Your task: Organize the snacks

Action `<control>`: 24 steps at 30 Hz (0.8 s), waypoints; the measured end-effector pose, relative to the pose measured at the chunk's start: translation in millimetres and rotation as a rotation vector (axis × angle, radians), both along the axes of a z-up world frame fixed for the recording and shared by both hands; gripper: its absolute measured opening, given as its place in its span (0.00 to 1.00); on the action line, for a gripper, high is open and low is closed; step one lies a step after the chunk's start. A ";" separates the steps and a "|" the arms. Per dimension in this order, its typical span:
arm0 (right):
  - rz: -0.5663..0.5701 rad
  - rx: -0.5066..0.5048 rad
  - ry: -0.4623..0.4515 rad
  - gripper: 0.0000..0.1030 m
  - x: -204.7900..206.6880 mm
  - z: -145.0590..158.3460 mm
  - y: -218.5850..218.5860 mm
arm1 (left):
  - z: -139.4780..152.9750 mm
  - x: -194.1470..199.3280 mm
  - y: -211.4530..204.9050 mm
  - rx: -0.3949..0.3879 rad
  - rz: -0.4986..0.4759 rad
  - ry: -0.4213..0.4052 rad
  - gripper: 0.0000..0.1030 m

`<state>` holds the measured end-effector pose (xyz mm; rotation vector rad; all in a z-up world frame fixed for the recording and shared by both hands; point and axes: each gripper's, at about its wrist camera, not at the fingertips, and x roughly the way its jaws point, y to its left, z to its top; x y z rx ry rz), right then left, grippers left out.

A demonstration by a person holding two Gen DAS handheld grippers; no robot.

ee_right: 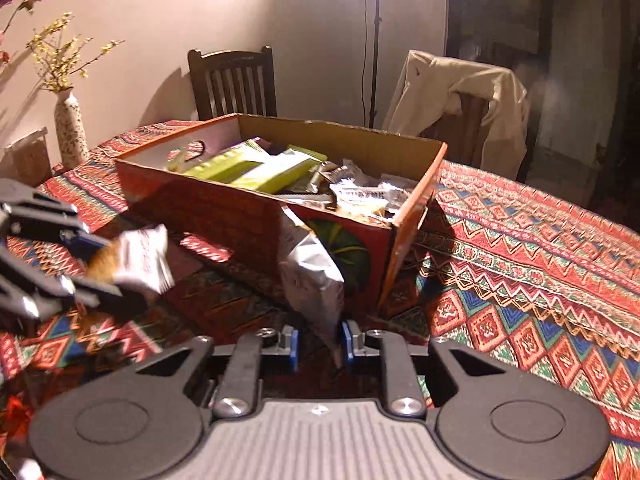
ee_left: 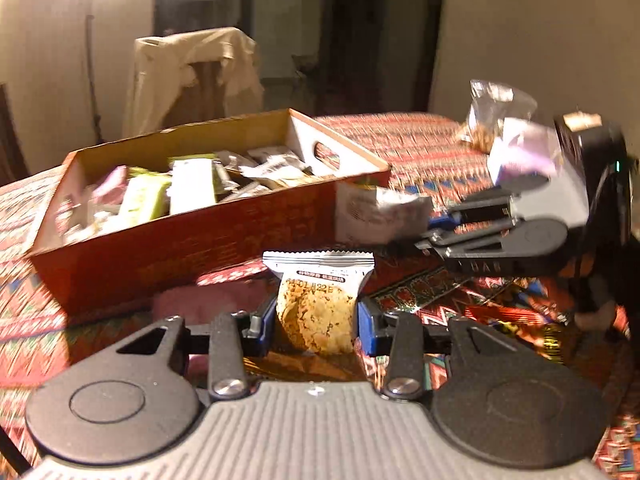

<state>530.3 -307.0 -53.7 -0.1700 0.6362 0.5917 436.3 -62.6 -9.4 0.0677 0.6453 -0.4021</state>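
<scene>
Over a patterned red tablecloth (ee_right: 520,232), the left gripper (ee_left: 316,320) clamps a clear-wrapped round cookie packet (ee_left: 316,312), the right gripper (ee_right: 320,344) pinches a silver foil packet (ee_right: 316,280), beside a snack-filled red cardboard box (ee_right: 224,216).

My left gripper (ee_left: 316,322): black arms, blue pads, ribbed grey body. Cookie packet (ee_left: 318,300) there: silver crimped top, clear window, golden-brown speckled cookie. My right gripper (ee_right: 320,344): same black and blue. Foil packet (ee_right: 316,280): silver-grey. Box (ee_right: 256,216): red-orange outside, white and plain brown inside; lime-green and white wrappers within. Desk cloth (ee_right: 520,240): red, orange, blue, green zigzags and diamonds. Vase (ee_right: 71,132): white, dark speckles.
</scene>
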 end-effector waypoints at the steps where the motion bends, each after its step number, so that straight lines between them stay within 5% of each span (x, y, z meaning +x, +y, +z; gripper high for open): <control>1: 0.000 -0.001 -0.004 0.19 -5.9 2.1 0.7 | 2.4 -7.1 5.2 -0.014 0.016 -0.003 0.39; 12: -0.040 0.087 -0.099 0.03 -86.5 41.8 5.3 | 28.4 -101.7 54.7 -0.160 0.161 -0.033 0.39; 24: -0.093 0.167 -0.158 0.01 -204.1 70.7 7.4 | 30.5 -174.2 77.4 -0.218 0.216 -0.036 0.39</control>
